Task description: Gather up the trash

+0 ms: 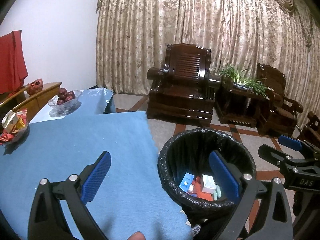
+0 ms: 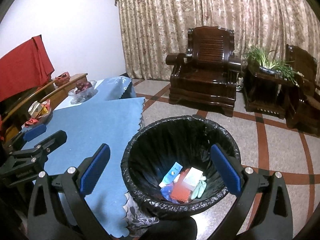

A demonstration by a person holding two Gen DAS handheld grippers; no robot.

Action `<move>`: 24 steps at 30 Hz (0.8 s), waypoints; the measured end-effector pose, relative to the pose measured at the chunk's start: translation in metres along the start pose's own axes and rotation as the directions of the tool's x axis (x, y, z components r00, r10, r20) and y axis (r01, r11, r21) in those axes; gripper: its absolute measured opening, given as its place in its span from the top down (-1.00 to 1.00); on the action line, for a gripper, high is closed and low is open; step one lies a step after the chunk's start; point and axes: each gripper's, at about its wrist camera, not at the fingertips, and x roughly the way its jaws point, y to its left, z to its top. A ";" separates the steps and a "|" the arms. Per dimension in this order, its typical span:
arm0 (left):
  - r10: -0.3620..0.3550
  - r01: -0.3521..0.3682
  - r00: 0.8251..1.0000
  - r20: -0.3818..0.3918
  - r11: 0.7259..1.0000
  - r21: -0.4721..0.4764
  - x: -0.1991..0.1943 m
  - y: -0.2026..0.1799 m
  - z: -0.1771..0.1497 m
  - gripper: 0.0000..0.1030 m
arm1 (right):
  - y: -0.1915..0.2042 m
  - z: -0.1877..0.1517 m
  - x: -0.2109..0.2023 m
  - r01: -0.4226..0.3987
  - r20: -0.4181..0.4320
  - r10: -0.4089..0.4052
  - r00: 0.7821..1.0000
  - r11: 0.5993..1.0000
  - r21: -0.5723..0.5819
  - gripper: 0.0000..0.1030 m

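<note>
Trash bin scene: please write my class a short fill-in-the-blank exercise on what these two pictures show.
1. The trash bin is lined with a bag coloured ____.
2. The table beside it is covered by a cloth coloured ____.
3. Both the left tongs and the right tongs are open and hold ____.
4. The glove lies inside the ____.

Missing words: black; blue; nothing; bin
</note>
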 end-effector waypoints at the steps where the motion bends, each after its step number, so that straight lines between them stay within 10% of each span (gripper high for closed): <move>1: 0.000 0.000 1.000 0.003 1.000 -0.001 -0.002 0.000 -0.001 -0.88 | 0.001 0.001 -0.001 0.000 0.004 0.000 1.000 1.000 -0.002 -0.90; 24: 0.031 -0.031 0.999 0.039 0.999 -0.010 -0.023 0.006 0.002 -0.88 | 0.017 0.007 -0.009 -0.015 0.025 0.016 1.000 1.000 -0.025 -0.90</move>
